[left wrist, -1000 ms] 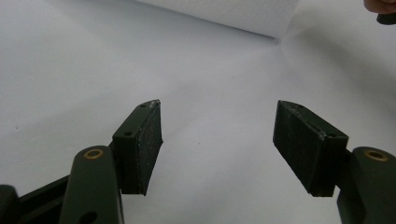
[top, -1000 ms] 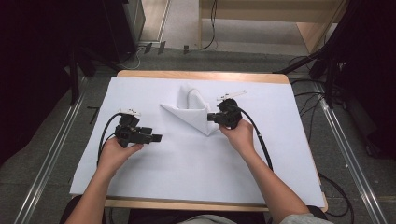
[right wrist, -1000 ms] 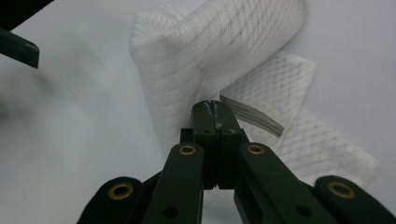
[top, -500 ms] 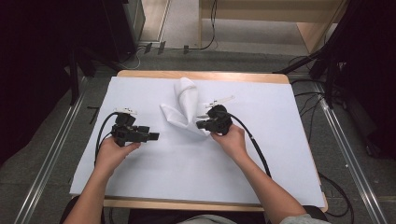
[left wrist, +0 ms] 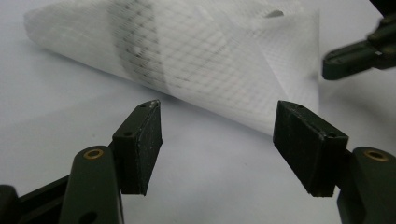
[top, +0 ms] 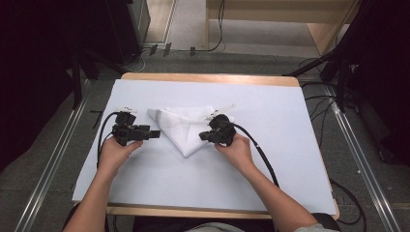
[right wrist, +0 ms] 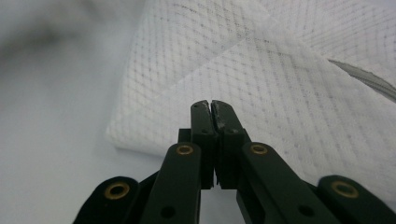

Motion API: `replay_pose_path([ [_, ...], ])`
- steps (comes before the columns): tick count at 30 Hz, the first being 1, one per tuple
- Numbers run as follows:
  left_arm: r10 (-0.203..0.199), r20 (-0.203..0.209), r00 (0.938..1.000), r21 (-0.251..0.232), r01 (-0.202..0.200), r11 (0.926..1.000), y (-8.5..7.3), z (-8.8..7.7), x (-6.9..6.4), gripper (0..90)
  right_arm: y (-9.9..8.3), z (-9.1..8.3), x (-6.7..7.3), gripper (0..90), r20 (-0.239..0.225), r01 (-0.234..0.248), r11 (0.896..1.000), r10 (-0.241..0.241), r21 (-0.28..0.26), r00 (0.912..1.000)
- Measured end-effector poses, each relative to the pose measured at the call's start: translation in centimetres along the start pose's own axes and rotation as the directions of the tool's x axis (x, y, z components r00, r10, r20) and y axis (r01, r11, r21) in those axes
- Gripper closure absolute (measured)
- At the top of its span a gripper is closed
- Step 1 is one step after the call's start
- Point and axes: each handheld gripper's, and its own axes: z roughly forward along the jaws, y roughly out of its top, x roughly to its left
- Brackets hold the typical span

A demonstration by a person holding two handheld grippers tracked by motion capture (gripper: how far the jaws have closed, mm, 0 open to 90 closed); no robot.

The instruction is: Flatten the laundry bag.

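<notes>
A white mesh cloth [top: 186, 128] lies folded into a triangle on the white table cover [top: 270, 106], its point toward the person. My right gripper [top: 209, 136] is at the cloth's right edge. In the right gripper view its jaws are pressed together at the tips [right wrist: 211, 106] on the top layer of the cloth [right wrist: 289, 79]. My left gripper [top: 155, 134] is just left of the cloth and points at it. Its jaws stand wide apart [left wrist: 217, 123] with nothing between them, and the cloth's folded edge [left wrist: 196, 56] lies a little ahead.
The table cover spreads well beyond the cloth on all sides, over a wooden tabletop [top: 208, 77]. Black cables [top: 263, 157] trail from both grippers toward the person. Metal rails [top: 53, 159] and dark equipment flank the table.
The cloth, bunched and standing up a second ago, now lies flat as a triangle. My right gripper slid left and toward the person along it. My left gripper shifted slightly right toward the cloth.
</notes>
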Motion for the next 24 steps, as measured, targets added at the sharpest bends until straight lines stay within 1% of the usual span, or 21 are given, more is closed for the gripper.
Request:
replay_pose_path([
  [1,-0.012,-0.001,0.9999,-0.006,0.012,0.9999,0.2,0.2,0.4,33.5,-0.1,-0.3,0.1,88.6,-0.001,0.009,1.000,-0.010,-0.009,1.0000],
  [2,-0.010,-0.002,0.9999,-0.004,0.010,0.9999,0.3,0.2,0.6,33.4,-0.2,-0.7,0.2,87.8,-0.003,0.007,1.000,-0.007,-0.017,1.0000],
  [5,-0.009,-0.025,0.9996,-0.022,0.008,0.9997,0.9,0.5,1.3,33.3,-0.6,-1.5,0.3,85.6,-0.005,0.008,1.000,-0.008,-0.025,1.0000],
  [8,-0.012,-0.042,0.9991,-0.023,0.011,0.9997,1.6,0.9,1.8,30.7,-1.1,-2.1,0.4,83.3,0.000,0.007,1.000,-0.007,-0.025,1.0000],
  [10,-0.008,-0.043,0.9990,-0.030,0.006,0.9995,2.1,1.2,2.1,30.5,-1.4,-2.4,0.4,81.5,-0.001,0.012,1.000,-0.012,-0.023,0.9999],
  [11,-0.008,-0.043,0.9990,-0.030,0.006,0.9995,2.1,1.2,2.1,30.1,-1.5,-2.5,0.5,81.1,-0.001,0.011,1.000,-0.011,-0.018,0.9999],
  [12,-0.013,-0.044,0.9990,-0.036,0.011,0.9993,2.4,1.5,2.3,29.9,-1.7,-2.7,0.5,80.4,0.001,0.009,1.000,-0.009,-0.013,1.0000],
  [13,-0.017,-0.048,0.9987,-0.065,0.014,0.9978,2.7,1.7,2.6,29.9,-1.9,-2.8,0.5,79.8,0.000,0.017,1.000,-0.017,-0.013,0.9999],
  [15,-0.016,-0.046,0.9988,-0.061,0.014,0.9981,2.8,1.8,2.7,29.6,-2.2,-3.1,0.6,78.9,0.003,0.005,1.000,-0.005,-0.009,1.0000],
  [16,-0.007,-0.065,0.9978,-0.018,0.005,0.9998,3.5,2.1,2.9,29.6,-2.4,-3.4,0.6,78.2,0.007,0.009,1.000,-0.009,-0.010,0.9999],
  [18,0.003,-0.069,0.9976,-0.029,-0.006,0.9996,4.0,2.2,3.0,30.0,-2.7,-3.8,0.5,77.7,0.006,0.004,1.000,-0.004,-0.014,1.0000],
  [20,0.005,-0.086,0.9963,-0.016,-0.007,0.9998,4.6,2.3,3.4,30.0,-3.1,-4.1,0.5,77.4,0.011,0.000,1.000,0.000,-0.015,0.9999],
  [22,0.003,-0.097,0.9953,-0.017,-0.005,0.9998,5.0,2.4,3.8,30.1,-3.5,-4.5,0.4,77.2,0.013,0.002,1.000,-0.002,-0.016,0.9999],
  [23,0.003,-0.097,0.9953,-0.017,-0.005,0.9998,5.0,2.4,3.8,30.0,-3.7,-4.7,0.4,76.9,0.015,0.000,1.000,0.000,-0.015,0.9999],
  [24,0.003,-0.112,0.9937,-0.021,-0.005,0.9998,5.4,2.4,4.4,30.0,-3.9,-5.0,0.4,76.8,0.017,-0.003,1.000,0.003,-0.017,0.9999],
])
